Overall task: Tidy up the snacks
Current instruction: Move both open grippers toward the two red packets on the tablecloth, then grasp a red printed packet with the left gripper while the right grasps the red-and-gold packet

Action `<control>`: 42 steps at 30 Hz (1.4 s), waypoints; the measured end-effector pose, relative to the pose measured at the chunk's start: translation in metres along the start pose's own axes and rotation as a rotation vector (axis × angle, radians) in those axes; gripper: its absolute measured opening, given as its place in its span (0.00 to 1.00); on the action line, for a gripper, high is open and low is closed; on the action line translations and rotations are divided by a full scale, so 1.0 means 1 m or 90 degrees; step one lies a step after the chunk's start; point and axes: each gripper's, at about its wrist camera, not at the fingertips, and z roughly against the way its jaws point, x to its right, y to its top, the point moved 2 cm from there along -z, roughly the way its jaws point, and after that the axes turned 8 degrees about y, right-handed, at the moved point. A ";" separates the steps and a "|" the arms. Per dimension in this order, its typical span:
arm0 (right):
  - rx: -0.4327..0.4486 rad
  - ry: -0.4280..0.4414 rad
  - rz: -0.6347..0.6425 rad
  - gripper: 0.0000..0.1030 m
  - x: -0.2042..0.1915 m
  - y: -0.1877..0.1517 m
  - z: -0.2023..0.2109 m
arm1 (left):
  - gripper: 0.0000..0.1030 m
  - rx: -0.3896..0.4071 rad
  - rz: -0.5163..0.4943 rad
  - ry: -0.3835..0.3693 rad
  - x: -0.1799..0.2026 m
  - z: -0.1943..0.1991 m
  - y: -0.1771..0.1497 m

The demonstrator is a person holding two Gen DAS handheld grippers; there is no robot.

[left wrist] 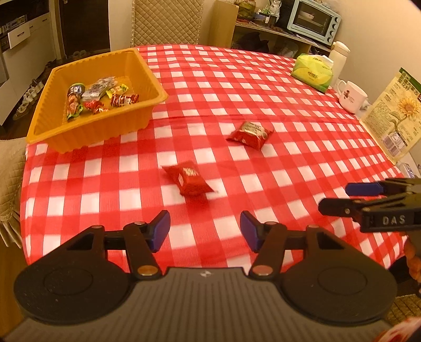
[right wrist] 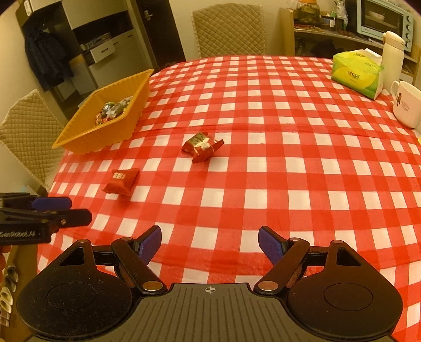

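Two red snack packets lie on the red-and-white checked tablecloth. The nearer packet (left wrist: 190, 179) (right wrist: 121, 180) sits just beyond my left gripper (left wrist: 205, 227), whose jaws stand open with nothing between them. The farther packet (left wrist: 250, 134) (right wrist: 202, 146) lies toward the table's middle, well ahead of my right gripper (right wrist: 209, 243), which is open and empty. An orange basket (left wrist: 147, 79) (right wrist: 105, 134) at the left holds several wrapped snacks (left wrist: 98, 96). Each gripper shows at the edge of the other's view: the right gripper (left wrist: 339, 197), the left gripper (right wrist: 79, 210).
At the far right stand a green tissue box (left wrist: 313, 71) (right wrist: 355, 76), a white mug (left wrist: 351, 98) (right wrist: 406, 105), a white bottle (right wrist: 392, 58) and an upright printed carton (left wrist: 392, 115). Quilted chairs (right wrist: 229, 29) ring the table. A shelf with a toaster oven (left wrist: 314, 19) is behind.
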 end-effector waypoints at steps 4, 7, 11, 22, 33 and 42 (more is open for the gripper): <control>-0.002 -0.005 -0.009 0.78 0.004 0.004 -0.005 | 0.51 0.002 -0.002 0.003 -0.003 -0.014 0.014; -0.004 -0.010 -0.016 0.78 0.007 0.006 -0.008 | 0.49 -0.001 -0.005 0.004 -0.004 -0.027 0.024; -0.004 -0.020 -0.025 0.78 0.012 0.008 -0.008 | 0.47 -0.008 -0.007 0.003 -0.004 -0.043 0.035; -0.004 -0.040 -0.056 0.78 0.028 0.009 -0.007 | 0.39 -0.049 -0.021 0.010 -0.004 -0.077 0.045; -0.009 -0.031 -0.049 0.78 0.027 0.016 -0.018 | 0.22 -0.059 -0.041 0.026 -0.008 -0.082 0.042; 0.003 -0.010 0.020 0.78 0.019 0.039 -0.034 | 0.21 -0.054 -0.016 0.052 -0.034 -0.070 0.034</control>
